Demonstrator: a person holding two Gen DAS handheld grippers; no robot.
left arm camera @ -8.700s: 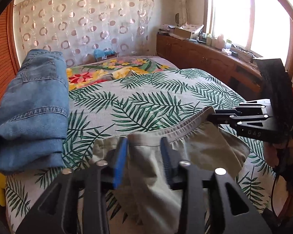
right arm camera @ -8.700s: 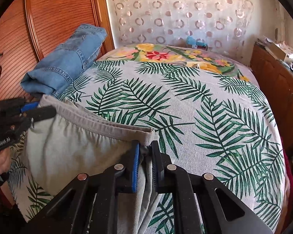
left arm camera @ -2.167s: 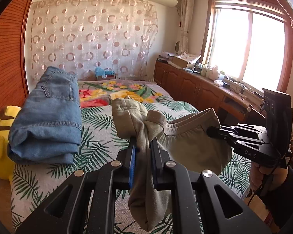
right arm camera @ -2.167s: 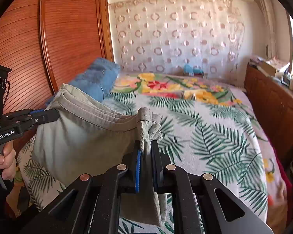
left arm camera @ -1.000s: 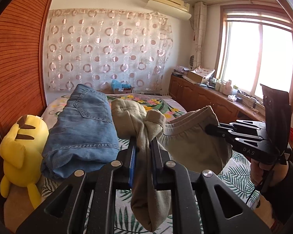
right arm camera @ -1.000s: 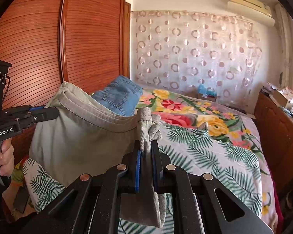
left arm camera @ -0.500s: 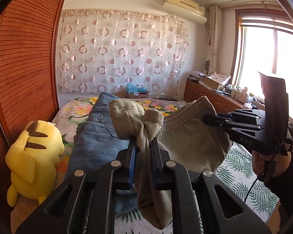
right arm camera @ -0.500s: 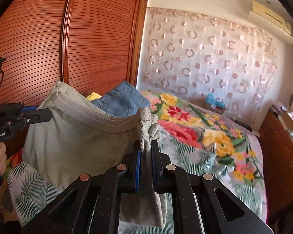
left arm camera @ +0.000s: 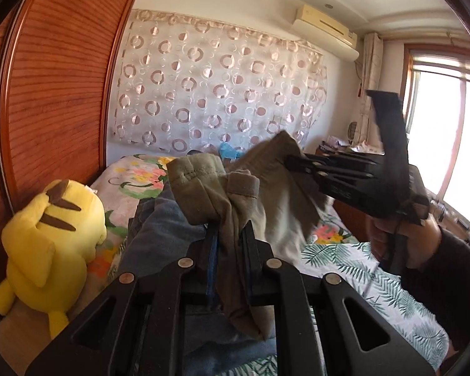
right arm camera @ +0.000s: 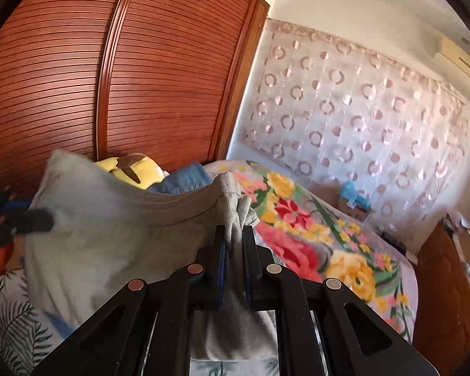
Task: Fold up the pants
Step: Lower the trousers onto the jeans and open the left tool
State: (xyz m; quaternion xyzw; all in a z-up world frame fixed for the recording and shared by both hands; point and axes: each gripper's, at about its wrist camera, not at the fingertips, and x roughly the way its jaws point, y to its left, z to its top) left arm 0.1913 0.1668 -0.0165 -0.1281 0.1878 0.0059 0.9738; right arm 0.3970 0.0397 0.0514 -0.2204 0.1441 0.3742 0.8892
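Note:
The folded olive-grey pants [left arm camera: 235, 194] hang in the air between both grippers, above the bed. My left gripper [left arm camera: 230, 235] is shut on one bunched end of the waistband. My right gripper [right arm camera: 234, 238] is shut on the other end; it also shows in the left wrist view [left arm camera: 293, 161]. In the right wrist view the pants [right arm camera: 109, 219] stretch left to the left gripper [right arm camera: 40, 219]. The cloth hangs over the folded blue jeans [left arm camera: 159, 238].
A yellow plush toy [left arm camera: 47, 238] sits at the bed's left edge by the wooden wardrobe [right arm camera: 109, 78]. The bed [right arm camera: 313, 235] has a floral and palm-leaf cover. A patterned curtain [left arm camera: 219, 94] hangs behind; a wooden cabinet [right arm camera: 445, 282] stands right.
Both grippers have lifted the pants higher and carried them left toward the jeans and the plush toy. Both stay shut on the waistband.

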